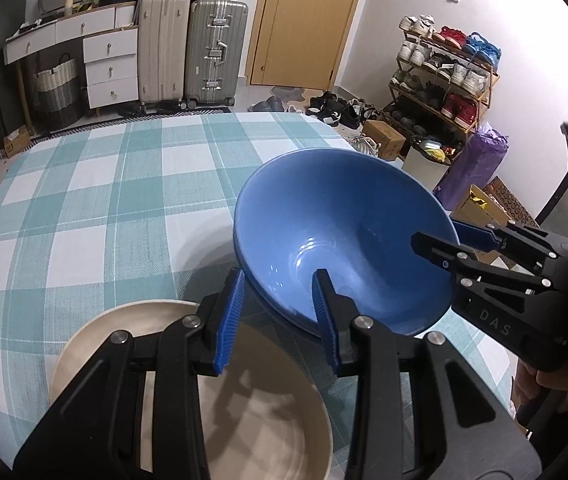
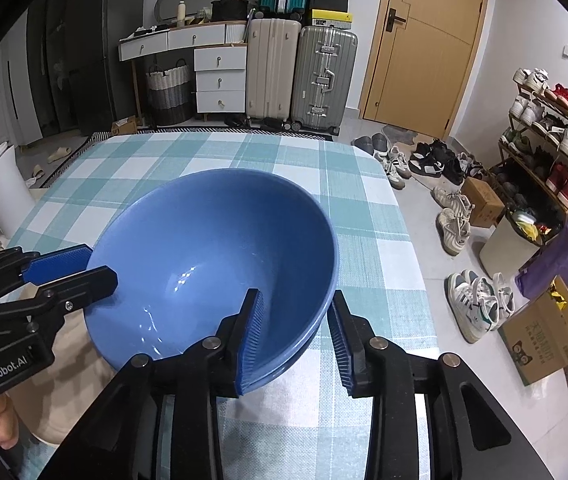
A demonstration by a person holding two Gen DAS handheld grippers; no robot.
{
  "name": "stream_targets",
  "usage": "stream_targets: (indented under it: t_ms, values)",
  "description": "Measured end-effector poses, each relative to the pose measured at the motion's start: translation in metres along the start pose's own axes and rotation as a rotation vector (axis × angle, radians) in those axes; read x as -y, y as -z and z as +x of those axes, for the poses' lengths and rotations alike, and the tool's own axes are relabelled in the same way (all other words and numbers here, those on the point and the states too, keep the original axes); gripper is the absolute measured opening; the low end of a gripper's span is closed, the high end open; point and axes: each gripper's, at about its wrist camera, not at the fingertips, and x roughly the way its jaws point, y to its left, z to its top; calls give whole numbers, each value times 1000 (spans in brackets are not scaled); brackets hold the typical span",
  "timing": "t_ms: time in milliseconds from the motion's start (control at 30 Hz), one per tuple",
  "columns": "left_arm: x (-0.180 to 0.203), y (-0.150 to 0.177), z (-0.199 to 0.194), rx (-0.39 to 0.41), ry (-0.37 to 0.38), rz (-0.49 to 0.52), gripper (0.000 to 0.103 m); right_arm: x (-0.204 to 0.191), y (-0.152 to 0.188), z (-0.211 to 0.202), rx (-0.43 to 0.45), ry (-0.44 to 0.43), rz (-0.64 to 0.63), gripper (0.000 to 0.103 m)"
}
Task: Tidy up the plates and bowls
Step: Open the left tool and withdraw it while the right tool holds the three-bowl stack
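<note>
Two grippers meet at one bowl on my feeds. Farthest left in the left wrist view, a round beige ceramic plate (image 1: 95, 332) lies flat on the teal-and-white checked tablecloth (image 1: 103, 184), partly under my left tool. Next comes the left gripper (image 1: 277, 300), jaws only partly apart and clamped across the near rim of the deep blue glazed bowl (image 1: 324, 208), with one ribbed blue pad against the outer wall and the other inside. The bowl sits tilted just right of the plate, near the table's right edge. A second blue rim shows directly beneath it, so it looks nested in another bowl. On the bowl's right side, the right gripper (image 2: 296, 332) straddles the rim with its jaws partly apart. Its inner pad lies along the inside wall, while the outer pad stands clear of the bowl, gripping nothing.
</note>
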Motion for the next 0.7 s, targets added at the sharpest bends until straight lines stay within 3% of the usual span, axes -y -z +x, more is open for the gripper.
stream_targets:
  t_ms: [67,167,233,267,300,367,533,700]
  values:
    - [-4,0,0,-6,11,-8,32,1,1,0,-1,-10,-1,38]
    - [-11,-1,2,-9,16,-22,34,4,1,-1,4,-30,7,49]
    - [-15,-3,0,-10,17,-32,40,7,1,-3,12,-44,14,52]
    - [-18,-4,0,-13,17,-38,41,9,0,-4,14,-55,21,59]
    - [-19,-5,-1,-15,17,-45,44,11,-1,-6,17,-68,30,68]
    - [-24,-8,-2,-11,20,-58,50,19,-3,-11,33,-94,55,76]
    - [-29,-17,-7,-3,68,-79,77,35,-4,-14,49,-136,134,87]
    - [-31,-20,5,-34,65,-96,87,47,2,-4,32,-190,236,93]
